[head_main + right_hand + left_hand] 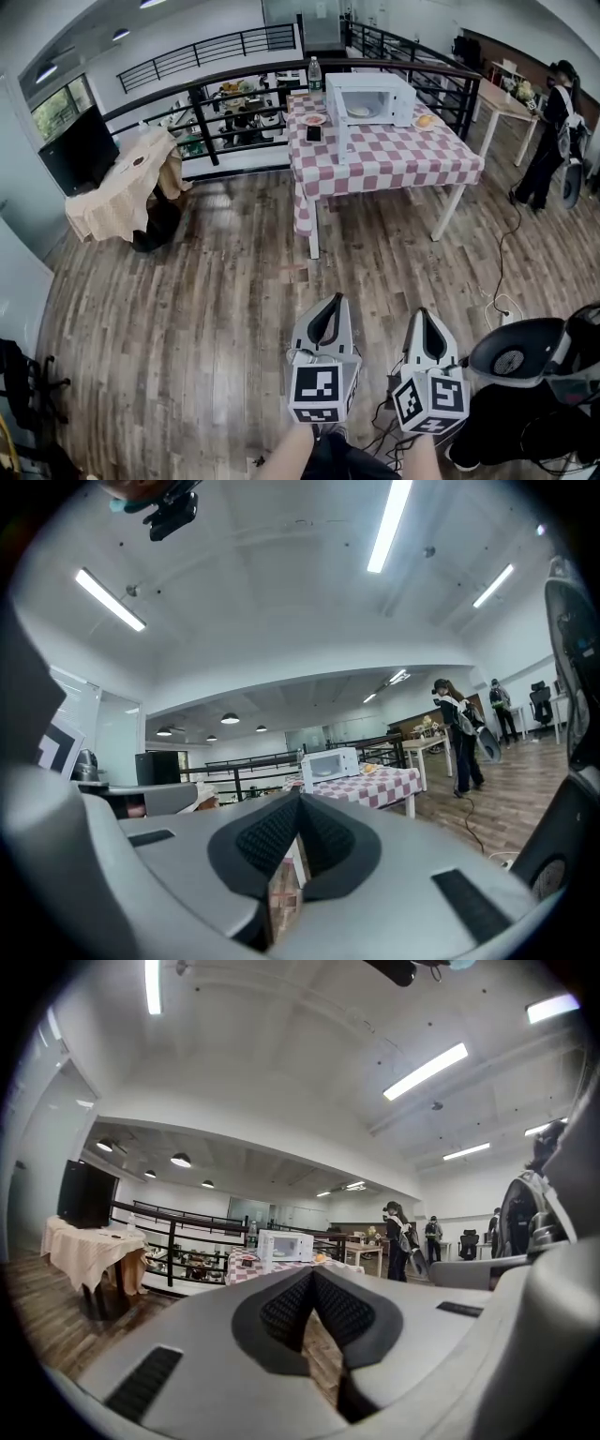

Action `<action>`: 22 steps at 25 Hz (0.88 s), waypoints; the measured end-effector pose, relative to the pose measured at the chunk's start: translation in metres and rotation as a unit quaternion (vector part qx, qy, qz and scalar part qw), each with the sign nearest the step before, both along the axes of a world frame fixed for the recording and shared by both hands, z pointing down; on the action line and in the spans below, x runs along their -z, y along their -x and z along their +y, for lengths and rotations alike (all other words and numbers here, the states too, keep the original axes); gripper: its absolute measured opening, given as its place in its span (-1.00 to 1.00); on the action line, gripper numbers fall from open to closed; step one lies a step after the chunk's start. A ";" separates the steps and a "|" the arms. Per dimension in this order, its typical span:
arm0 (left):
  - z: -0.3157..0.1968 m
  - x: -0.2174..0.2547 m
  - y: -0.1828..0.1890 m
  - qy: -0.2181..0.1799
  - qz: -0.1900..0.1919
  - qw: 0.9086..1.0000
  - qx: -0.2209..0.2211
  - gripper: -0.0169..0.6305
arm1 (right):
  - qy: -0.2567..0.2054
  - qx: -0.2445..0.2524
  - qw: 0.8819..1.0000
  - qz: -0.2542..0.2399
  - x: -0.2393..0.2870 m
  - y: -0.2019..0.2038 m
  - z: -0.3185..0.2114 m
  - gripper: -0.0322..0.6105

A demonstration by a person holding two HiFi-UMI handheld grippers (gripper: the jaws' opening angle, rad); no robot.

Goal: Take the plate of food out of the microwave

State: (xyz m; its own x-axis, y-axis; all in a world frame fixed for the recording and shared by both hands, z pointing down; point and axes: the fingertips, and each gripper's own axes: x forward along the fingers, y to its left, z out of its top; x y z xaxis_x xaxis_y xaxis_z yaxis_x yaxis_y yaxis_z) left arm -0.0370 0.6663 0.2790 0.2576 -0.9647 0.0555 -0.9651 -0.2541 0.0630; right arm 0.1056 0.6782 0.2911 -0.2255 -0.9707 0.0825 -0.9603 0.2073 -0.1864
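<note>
A white microwave (368, 98) stands at the far side of a table with a red-and-white checked cloth (403, 155), several steps ahead of me. Its door hangs open toward me, and a plate of food (359, 112) shows inside. The same microwave (284, 1245) appears small in the left gripper view and the microwave (330, 762) is also small in the right gripper view. My left gripper (326, 323) and right gripper (427, 328) are held low and close to me, far from the table. Both are shut with nothing between the pads.
On the cloth lie a small plate (315, 119), a dark phone (313, 134), a water bottle (315, 75) and another plate (427, 121). A draped table with a TV (80, 150) stands left. A person (548, 131) stands at the right. A black railing (216, 89) runs behind the table; cables (502, 281) lie on the wooden floor.
</note>
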 end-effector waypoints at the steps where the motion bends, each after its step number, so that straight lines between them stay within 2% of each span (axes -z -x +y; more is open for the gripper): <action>1: -0.001 -0.001 0.001 0.001 0.001 1.000 0.004 -0.92 | 0.000 0.002 1.000 0.000 0.000 -0.002 -0.001 -0.90; 10: -0.018 -0.009 0.012 0.009 -0.002 1.000 0.023 -0.92 | 0.008 0.010 1.000 0.000 -0.011 -0.002 -0.018 -0.90; 15: -0.044 -0.014 0.008 0.011 0.002 1.000 0.011 -0.92 | 0.013 0.004 1.000 0.003 -0.017 -0.001 -0.042 -0.90; 22: -0.106 -0.018 0.006 0.016 0.009 1.000 -0.016 -0.92 | 0.014 -0.020 1.000 0.006 -0.019 0.001 -0.096 -0.90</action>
State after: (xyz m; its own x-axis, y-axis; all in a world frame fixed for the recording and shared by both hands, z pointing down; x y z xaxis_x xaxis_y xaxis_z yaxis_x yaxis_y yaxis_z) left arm -0.0428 0.5605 0.2972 0.2890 -0.9539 0.0811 -0.9553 -0.2819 0.0887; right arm 0.1049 0.5819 0.3098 -0.1860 -0.9762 0.1117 -0.9700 0.1643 -0.1793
